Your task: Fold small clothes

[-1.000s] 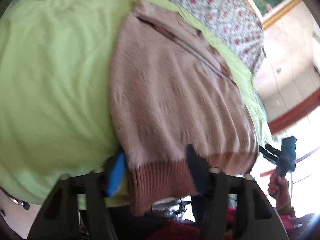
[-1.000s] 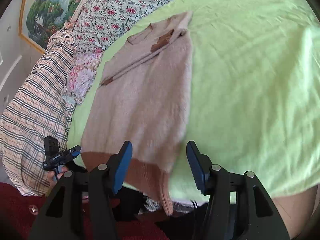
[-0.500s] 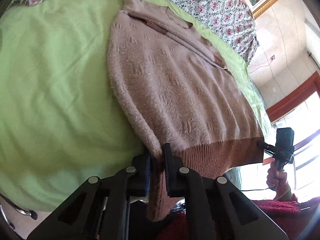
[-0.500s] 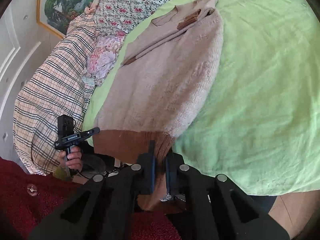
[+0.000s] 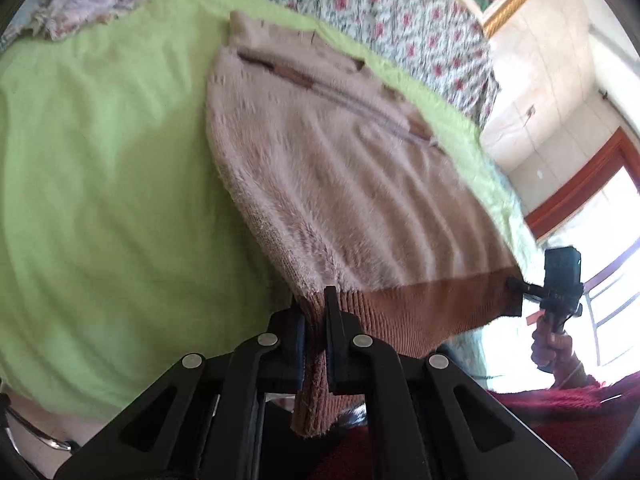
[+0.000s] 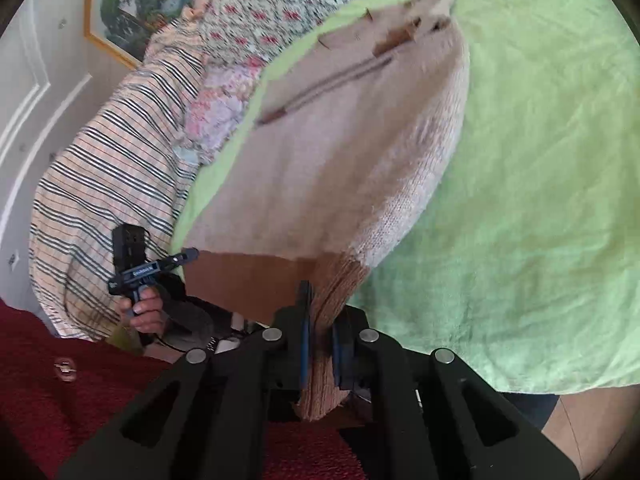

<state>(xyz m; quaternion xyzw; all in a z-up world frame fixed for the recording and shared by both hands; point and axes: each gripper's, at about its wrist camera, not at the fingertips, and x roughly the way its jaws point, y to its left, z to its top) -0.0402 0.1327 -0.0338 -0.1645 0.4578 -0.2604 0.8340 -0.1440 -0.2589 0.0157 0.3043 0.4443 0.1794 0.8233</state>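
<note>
Left wrist view: left gripper [image 5: 314, 320] clamped on sweater [image 5: 340, 184] hem corner; right gripper [image 6: 320, 332] pinching the other corner. Sweater spread on green sheet [image 5: 100, 160], hem lifted. Soft, fuzzy, light, likely to sag; best held by ribbed hem corners.

Both grippers, left [image 5: 315, 322] and right [image 6: 320, 332], closed their fingers on the sweater [image 5: 340, 184] hem and lifted it.

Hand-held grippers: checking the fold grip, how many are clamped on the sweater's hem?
2. Left hand-held gripper pinches one hem corner; right hand-held gripper pinches the other.
</note>
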